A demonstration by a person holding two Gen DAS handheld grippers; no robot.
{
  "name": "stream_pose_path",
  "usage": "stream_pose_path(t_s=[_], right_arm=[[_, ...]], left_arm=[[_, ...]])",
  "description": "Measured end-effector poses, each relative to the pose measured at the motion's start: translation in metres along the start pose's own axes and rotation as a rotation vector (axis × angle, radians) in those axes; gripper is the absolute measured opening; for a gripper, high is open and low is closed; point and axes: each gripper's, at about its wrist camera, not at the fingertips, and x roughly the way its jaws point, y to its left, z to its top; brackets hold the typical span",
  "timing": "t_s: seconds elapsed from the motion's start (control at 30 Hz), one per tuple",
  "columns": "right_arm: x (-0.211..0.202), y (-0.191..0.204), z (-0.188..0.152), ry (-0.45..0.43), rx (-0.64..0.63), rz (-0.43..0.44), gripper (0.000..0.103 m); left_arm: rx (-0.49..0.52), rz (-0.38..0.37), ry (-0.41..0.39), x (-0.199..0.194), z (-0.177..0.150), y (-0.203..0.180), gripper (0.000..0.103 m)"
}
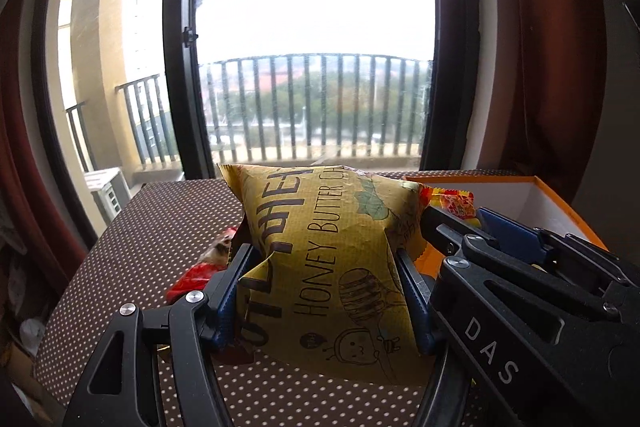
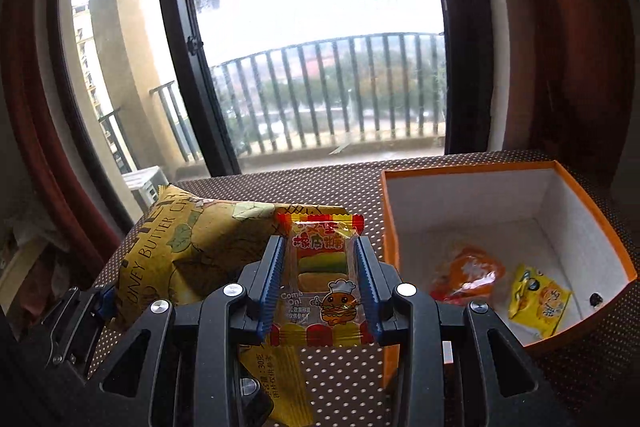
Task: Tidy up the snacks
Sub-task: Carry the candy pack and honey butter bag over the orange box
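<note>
My left gripper (image 1: 324, 259) is shut on a yellow honey butter chips bag (image 1: 332, 259) and holds it above the dotted table (image 1: 152, 227). The bag also shows in the right wrist view (image 2: 192, 247). My right gripper (image 2: 320, 247) is shut on a small burger gummy packet (image 2: 322, 279), held just left of the orange box (image 2: 472, 171). The right gripper (image 1: 452, 227) with the packet's tip (image 1: 456, 203) shows at the right of the left wrist view. An orange packet (image 2: 468, 275) and a yellow packet (image 2: 538, 299) lie in the box.
A red snack wrapper (image 1: 200, 271) lies on the table behind the left finger. A yellow packet (image 2: 280, 375) lies under the right gripper. A window with a balcony railing (image 1: 312, 107) stands behind the table. Brown curtains (image 1: 560, 47) hang at both sides.
</note>
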Motion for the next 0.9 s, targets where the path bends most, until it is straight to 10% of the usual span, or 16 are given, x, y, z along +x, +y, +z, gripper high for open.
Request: stream_pose_path(t_s=[0.9], right_arm=[[0.011,-0.117,0.026,-0.055,0.129,-0.169,0.039]], left_arm=[[0.107,-0.196,0.074,0.092,0.039,-0.054,0.069]])
